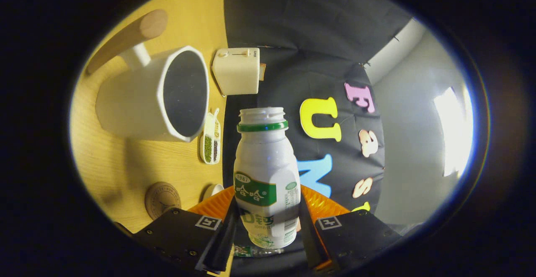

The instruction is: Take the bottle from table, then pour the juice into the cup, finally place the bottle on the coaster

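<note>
The gripper has both fingers pressed on the open white bottle, whose mouth has free air ahead; beside the neck a large white cup with wooden handle blocks one flank; a toaster, a seed dish and a round coaster crowd the wooden table.

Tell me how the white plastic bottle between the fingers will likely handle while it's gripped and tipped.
The bottle looks like thin plastic, so it is probably light and may flex under the gripper, whose fingers press on both its sides. Its glossy label could let it slip a little. The mouth is uncapped, so any contents would likely spill early when tilted toward the cup.
</note>
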Motion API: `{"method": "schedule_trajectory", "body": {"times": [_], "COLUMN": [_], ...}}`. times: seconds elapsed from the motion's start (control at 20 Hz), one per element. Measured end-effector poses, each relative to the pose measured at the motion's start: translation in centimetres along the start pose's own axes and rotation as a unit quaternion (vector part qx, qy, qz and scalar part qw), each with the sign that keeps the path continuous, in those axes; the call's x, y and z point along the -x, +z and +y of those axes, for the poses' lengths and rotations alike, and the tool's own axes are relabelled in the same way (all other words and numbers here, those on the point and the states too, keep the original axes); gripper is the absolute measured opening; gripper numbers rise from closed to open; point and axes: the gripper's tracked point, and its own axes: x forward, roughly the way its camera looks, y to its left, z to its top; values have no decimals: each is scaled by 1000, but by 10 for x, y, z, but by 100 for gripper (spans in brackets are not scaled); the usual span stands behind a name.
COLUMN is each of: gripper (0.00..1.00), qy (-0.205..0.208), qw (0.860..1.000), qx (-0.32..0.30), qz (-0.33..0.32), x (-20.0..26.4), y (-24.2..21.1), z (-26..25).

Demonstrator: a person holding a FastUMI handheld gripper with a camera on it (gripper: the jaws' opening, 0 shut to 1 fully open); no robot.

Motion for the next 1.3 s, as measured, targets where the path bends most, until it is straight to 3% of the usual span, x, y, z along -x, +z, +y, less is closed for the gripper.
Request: {"method": "schedule_trajectory", "body": {"times": [0.2, 0.45, 0.75, 1.1, 1.3], "gripper": [69, 69, 69, 69, 69], "qy": [31, 57, 77, 115, 116], "qw": [992, 966, 921, 841, 822], "qx": [-124, -249, -380, -526, -552], "qz": [14, 28, 45, 58, 85], "x": [1, 9, 17, 30, 37], "y": [-9, -21, -36, -51, -73], "z": [10, 0, 4, 21, 29]}}
